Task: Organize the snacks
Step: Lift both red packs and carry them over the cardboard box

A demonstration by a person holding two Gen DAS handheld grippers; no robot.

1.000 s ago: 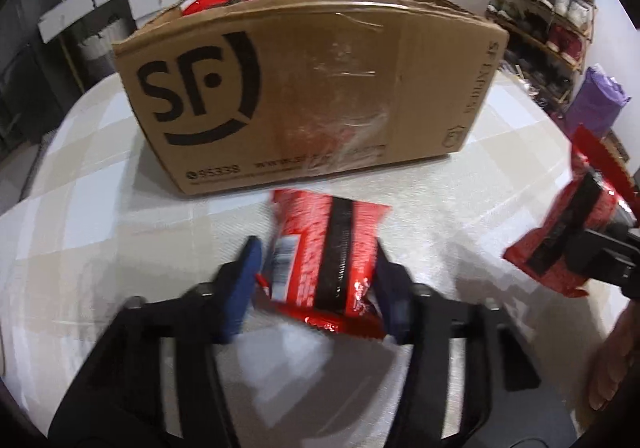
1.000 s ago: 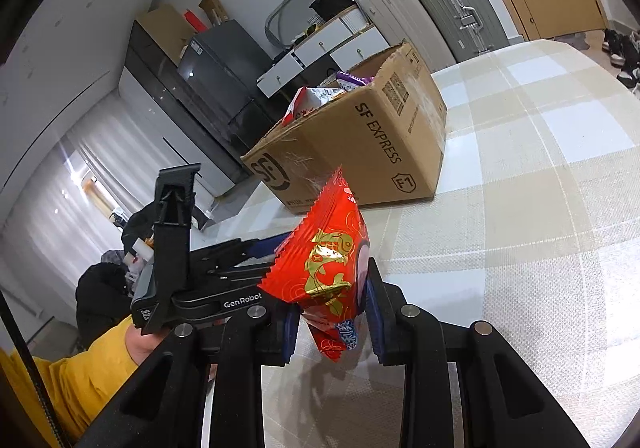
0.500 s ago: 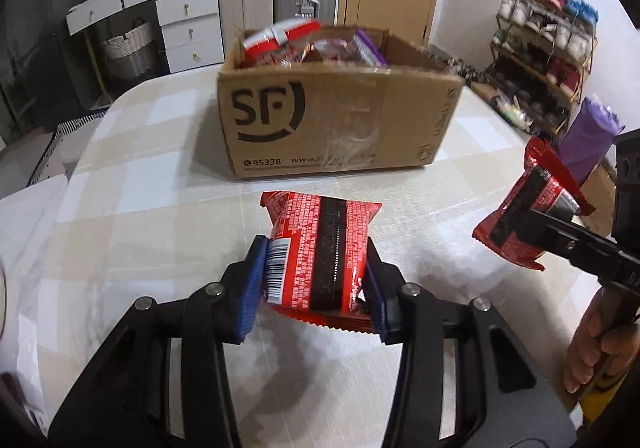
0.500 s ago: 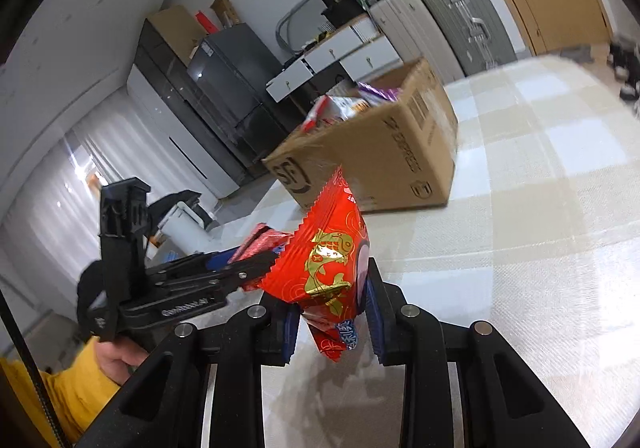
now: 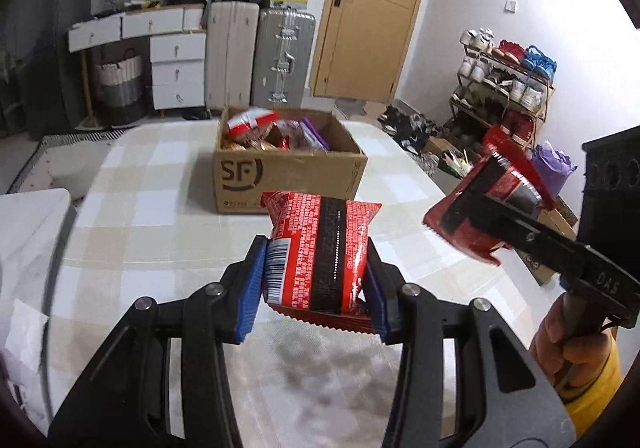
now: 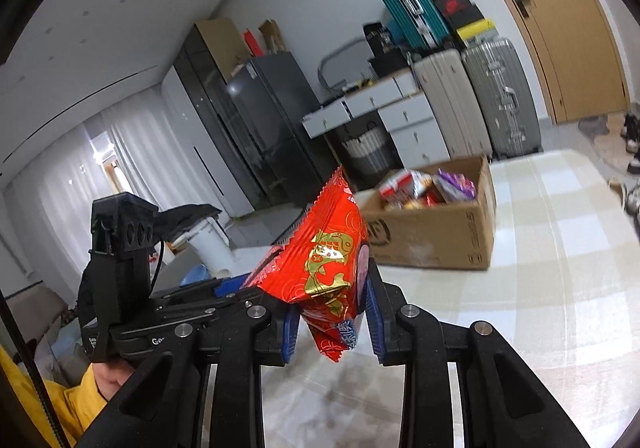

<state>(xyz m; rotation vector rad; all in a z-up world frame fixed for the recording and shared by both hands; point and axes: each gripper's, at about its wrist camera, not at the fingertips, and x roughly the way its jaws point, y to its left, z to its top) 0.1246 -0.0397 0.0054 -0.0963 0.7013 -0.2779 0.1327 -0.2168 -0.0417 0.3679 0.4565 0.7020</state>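
Note:
My left gripper (image 5: 316, 290) is shut on a red snack packet with a black stripe (image 5: 318, 252), held above the checked table (image 5: 160, 216). In the right wrist view my right gripper (image 6: 330, 322) is shut on a red foil packet with a gold fish print (image 6: 326, 260). That same packet (image 5: 486, 200) shows at the right of the left wrist view, clamped in the right gripper's fingers (image 5: 516, 226). An open cardboard box (image 5: 290, 176) with several snack packs inside stands farther back on the table; the box (image 6: 436, 236) also appears in the right wrist view.
A white surface (image 5: 28, 232) lies at the table's left edge. Behind the table are suitcases (image 5: 280, 56), white drawers (image 5: 176, 64) and a shoe rack (image 5: 504, 88). A person's hand (image 5: 564, 344) in a yellow sleeve holds the right gripper's handle.
Both grippers have risen and drawn back from the box with their packets still clamped. The box now looks smaller and its open top shows.

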